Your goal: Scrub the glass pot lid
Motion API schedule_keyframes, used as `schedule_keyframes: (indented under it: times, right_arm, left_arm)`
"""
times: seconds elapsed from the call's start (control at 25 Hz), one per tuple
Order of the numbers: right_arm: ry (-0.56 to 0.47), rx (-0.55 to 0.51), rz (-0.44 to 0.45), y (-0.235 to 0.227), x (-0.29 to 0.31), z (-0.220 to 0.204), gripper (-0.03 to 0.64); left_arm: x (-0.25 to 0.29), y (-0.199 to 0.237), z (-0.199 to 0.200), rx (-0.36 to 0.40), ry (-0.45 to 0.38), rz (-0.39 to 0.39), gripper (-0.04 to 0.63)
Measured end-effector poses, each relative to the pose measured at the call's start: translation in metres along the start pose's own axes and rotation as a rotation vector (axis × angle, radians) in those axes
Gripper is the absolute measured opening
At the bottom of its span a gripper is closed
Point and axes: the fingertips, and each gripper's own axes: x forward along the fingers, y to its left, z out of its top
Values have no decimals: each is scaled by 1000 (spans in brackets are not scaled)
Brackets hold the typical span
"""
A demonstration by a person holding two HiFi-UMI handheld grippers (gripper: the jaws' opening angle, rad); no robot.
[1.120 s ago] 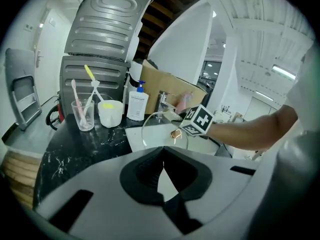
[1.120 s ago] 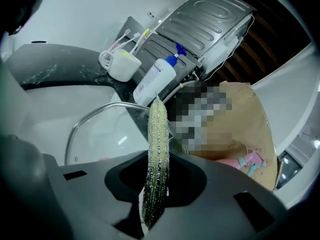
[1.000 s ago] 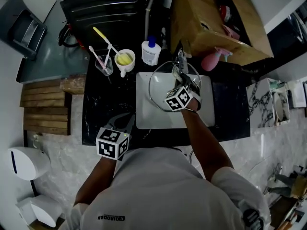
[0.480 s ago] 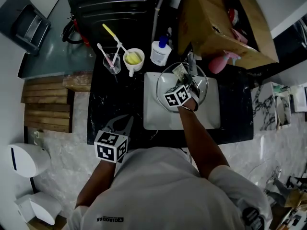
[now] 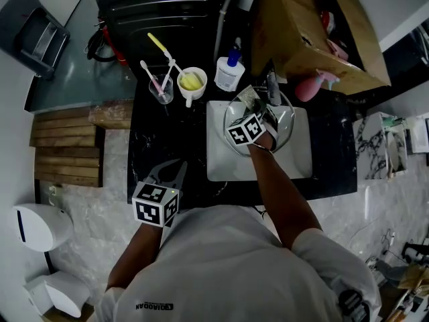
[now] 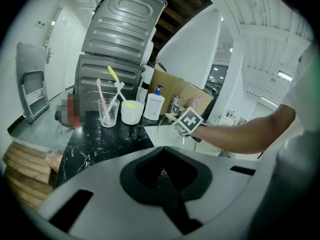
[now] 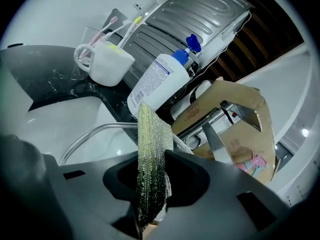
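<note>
Far left of the sink (image 5: 221, 163), a slatted wooden board (image 5: 66, 154) lay beside the black marble counter (image 5: 167, 133). Nearer, just off the sink's front-left corner, the left gripper (image 5: 173, 171) hung over the counter, its jaws pressed together with nothing between them. Behind the sink's left corner stood a clear tumbler (image 5: 161, 90) holding pink toothbrushes, then a white mug (image 5: 192, 81) with a yellow toothbrush, then a pump bottle (image 5: 228, 73) with a blue top.

Over to the basin itself: the glass pot lid (image 5: 283, 127) sat toward the sink's back edge, its metal rim arcing close under the tap (image 5: 271, 84). The right gripper (image 5: 257, 115) was above the lid, clenched on a yellow-green mesh scrubber (image 7: 151, 169) that stuck out past the jaws, over the lid's rim. Whether the scrubber touched the glass, I couldn't tell.

Right of the tap lay a pink spray bottle (image 5: 310, 86), and behind the sink an open cardboard box (image 5: 295, 32).
</note>
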Motion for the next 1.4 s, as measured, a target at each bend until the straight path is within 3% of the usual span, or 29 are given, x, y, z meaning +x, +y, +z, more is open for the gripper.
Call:
schedule_keyframes:
  times: [0.32,0.72,0.92,1.4]
  right_arm:
    - [-11,-75,-7,15,-1,1,100]
    - [-33,-168,46,47,-13,2,100]
    - [-39,-234,40,55,-20,4,100]
    - [-123,-450,136,90,-29,-3,100]
  left_arm:
    - [-5,8,2,0,-13,-7,15]
    - [-19,11,-6,14,-17,-28,15]
    - [-32,18,-14,18,-14,-29,15]
    - [-27,5,-11,18,-44,-32,15]
